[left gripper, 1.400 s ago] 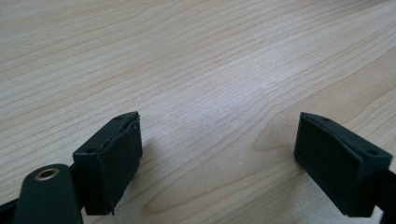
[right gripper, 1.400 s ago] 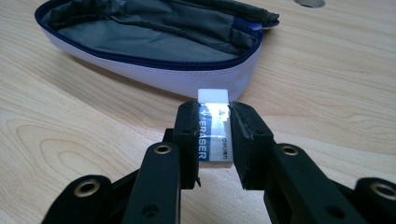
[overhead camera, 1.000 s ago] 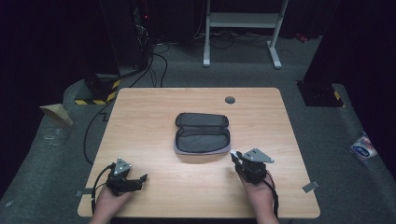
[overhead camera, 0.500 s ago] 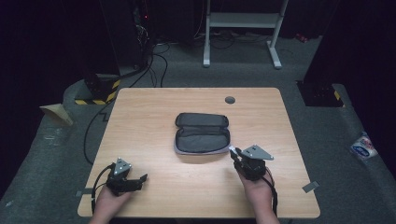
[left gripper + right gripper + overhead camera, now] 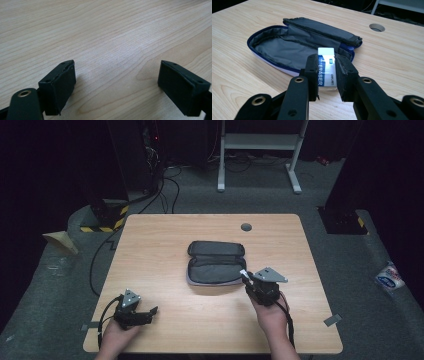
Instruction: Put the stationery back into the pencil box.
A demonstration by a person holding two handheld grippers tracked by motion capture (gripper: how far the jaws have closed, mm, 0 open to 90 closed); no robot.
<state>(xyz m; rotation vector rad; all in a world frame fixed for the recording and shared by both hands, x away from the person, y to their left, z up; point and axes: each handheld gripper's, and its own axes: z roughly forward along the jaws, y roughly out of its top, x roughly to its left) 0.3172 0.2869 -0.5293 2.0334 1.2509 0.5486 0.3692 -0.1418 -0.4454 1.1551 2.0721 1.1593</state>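
table point(image 5: 165, 250) unchanged | right tongs point(image 5: 327, 75) clamping eraser point(image 5: 326, 68), now nearer open pouch point(image 5: 215, 262) | left tongs point(image 5: 117, 85) still apart

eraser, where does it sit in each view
High view: the eraser is a small white tip at the right gripper, beside the open pencil case.
Right gripper view: eraser centre, clamped between the jaws.
Left gripper view: bare table.
Shared landmark: the table's round hole.

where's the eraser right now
The eraser is clamped between the jaws of the right gripper, held just off the near right edge of the open pencil case at the middle of the table.
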